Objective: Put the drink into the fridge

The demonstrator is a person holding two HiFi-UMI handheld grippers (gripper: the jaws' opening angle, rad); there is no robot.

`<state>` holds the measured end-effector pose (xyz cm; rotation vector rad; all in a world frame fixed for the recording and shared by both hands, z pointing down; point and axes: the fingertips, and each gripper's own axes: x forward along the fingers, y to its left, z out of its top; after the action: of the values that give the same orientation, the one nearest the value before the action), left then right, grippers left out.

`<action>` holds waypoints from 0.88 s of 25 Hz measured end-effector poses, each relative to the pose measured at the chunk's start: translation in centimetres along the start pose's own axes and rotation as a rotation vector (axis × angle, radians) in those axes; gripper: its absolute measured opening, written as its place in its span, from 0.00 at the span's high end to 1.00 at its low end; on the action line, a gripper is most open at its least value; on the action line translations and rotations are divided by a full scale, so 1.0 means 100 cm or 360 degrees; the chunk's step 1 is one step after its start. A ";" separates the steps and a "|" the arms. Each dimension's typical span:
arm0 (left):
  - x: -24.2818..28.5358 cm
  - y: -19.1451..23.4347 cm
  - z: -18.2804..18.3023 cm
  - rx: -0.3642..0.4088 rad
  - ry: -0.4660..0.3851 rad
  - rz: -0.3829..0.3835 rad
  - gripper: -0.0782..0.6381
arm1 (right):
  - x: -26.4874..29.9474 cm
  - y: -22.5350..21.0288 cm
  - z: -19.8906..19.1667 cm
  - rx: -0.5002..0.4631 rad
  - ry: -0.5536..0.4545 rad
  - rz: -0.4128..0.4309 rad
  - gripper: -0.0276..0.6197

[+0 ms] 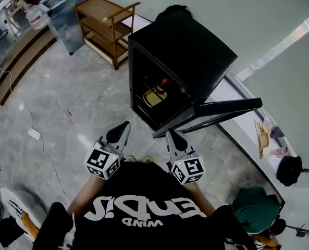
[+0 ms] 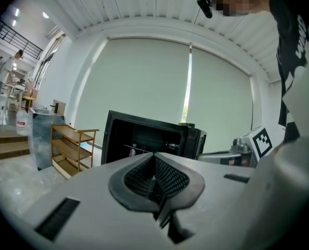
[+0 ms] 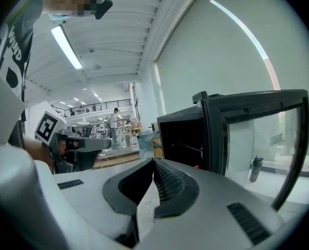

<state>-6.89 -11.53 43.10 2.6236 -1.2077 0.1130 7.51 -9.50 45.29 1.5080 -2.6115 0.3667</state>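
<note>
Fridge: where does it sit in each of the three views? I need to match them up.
Head view: the fridge stands at upper centre, its door open to the right.
Left gripper view: fridge at centre, open front facing the camera.
Right gripper view: fridge right of centre, door beyond it.
Shared landmark: the pale wall behind it.

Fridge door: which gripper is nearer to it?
Right. The right gripper is just short of the open door, which stands ahead to its right. The left gripper is farther off, on the right gripper's far side.
</note>
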 end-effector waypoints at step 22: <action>-0.011 0.010 -0.012 0.0070 -0.0093 0.0151 0.88 | 0.011 -0.001 -0.013 -0.0042 -0.0042 -0.0034 0.92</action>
<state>-8.35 -11.01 44.28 2.6240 -1.3649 0.0818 7.01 -10.16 46.79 1.5418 -2.6069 0.3117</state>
